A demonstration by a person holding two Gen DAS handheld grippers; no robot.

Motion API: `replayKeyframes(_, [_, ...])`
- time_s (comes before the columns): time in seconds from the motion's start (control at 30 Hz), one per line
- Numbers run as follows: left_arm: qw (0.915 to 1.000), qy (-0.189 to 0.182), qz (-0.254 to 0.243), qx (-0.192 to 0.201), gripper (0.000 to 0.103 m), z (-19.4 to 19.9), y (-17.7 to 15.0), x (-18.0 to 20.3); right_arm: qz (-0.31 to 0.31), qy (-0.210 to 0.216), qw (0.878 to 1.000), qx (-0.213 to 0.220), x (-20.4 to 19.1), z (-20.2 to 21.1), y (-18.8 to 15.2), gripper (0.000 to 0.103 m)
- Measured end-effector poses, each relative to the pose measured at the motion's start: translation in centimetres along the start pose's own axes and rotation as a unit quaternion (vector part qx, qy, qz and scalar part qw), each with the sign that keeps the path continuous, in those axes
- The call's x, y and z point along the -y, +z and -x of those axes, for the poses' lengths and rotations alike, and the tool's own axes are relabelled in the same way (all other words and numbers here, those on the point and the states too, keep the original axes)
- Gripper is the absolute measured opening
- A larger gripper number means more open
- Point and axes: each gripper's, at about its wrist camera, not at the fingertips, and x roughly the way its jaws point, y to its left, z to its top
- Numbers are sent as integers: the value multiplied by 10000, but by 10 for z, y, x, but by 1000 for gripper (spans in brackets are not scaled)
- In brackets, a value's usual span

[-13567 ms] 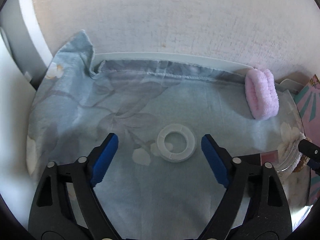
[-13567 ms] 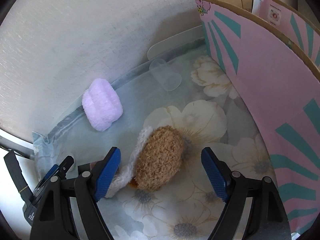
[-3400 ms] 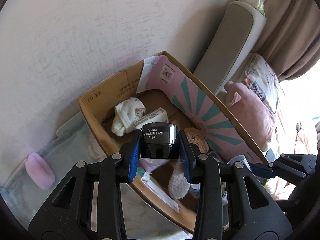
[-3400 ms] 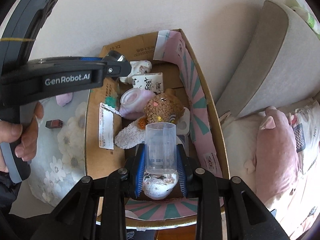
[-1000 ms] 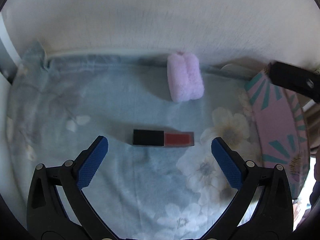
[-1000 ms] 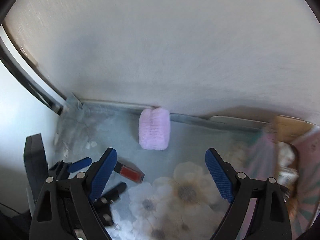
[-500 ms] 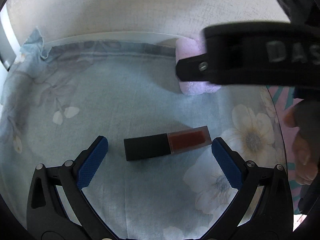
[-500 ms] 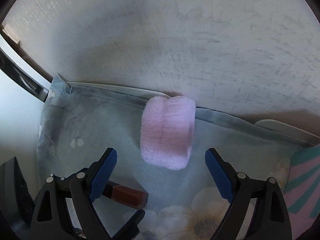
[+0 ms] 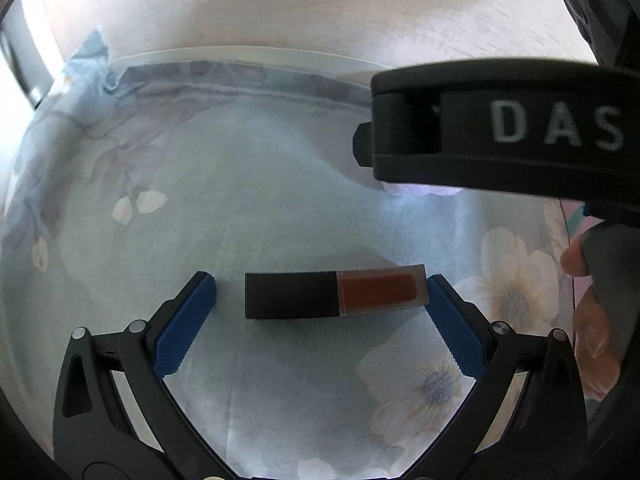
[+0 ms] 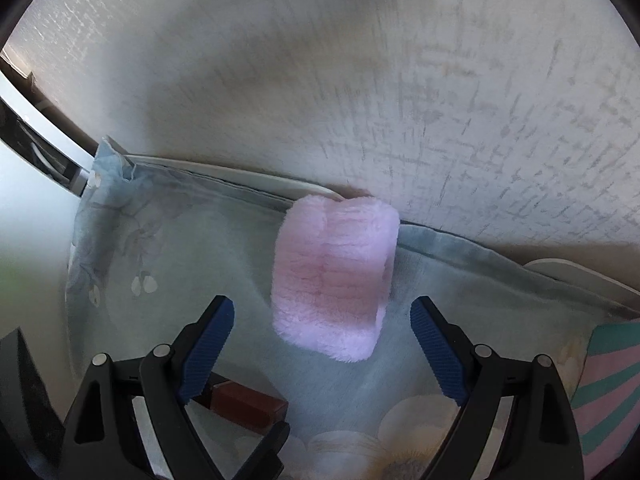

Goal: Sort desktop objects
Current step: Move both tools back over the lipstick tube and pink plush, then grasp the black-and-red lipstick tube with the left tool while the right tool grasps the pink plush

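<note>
Left hand-held gripper [image 9: 320, 312]: released, jaws spread either side of the lip-gloss tube [image 9: 336, 295].
Right hand-held gripper [image 10: 322, 344]: released, just near of the pink fluffy roll [image 10: 334, 276].
Roll: far edge of the floral cloth [image 10: 192, 264], by the wall [image 10: 360, 80].

Left gripper [image 9: 320, 308] jaws spread wide, right gripper [image 10: 322, 332] likewise, both angled downward

A home, floral cloth [image 9: 248, 184] over a tabletop, textured wall [image 10: 400, 80], fluffy pink roll [image 10: 334, 276], lip gloss [image 9: 336, 295], patterned box [image 10: 608, 376]
</note>
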Motion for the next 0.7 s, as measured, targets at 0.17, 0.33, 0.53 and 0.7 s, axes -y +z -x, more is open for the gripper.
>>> replayKeyframes(0.17, [9993, 334, 115, 119, 103, 8, -10, 10, 36, -22, 10000, -49, 0, -6, 1, 88])
replayKeyframes(0.33, [9982, 541, 200, 170, 103, 7, -18, 18, 208, -102, 9997, -25, -3, -9, 3, 87])
replayKeyframes(0.53, [9972, 634, 218, 342, 102, 12, -28, 27, 557, -376, 9977, -33, -10, -10, 5, 51])
replayKeyframes(0.7, [9971, 611, 179, 419, 88, 20, -33, 31, 497, -396, 9980, 8, -11, -8, 7, 44])
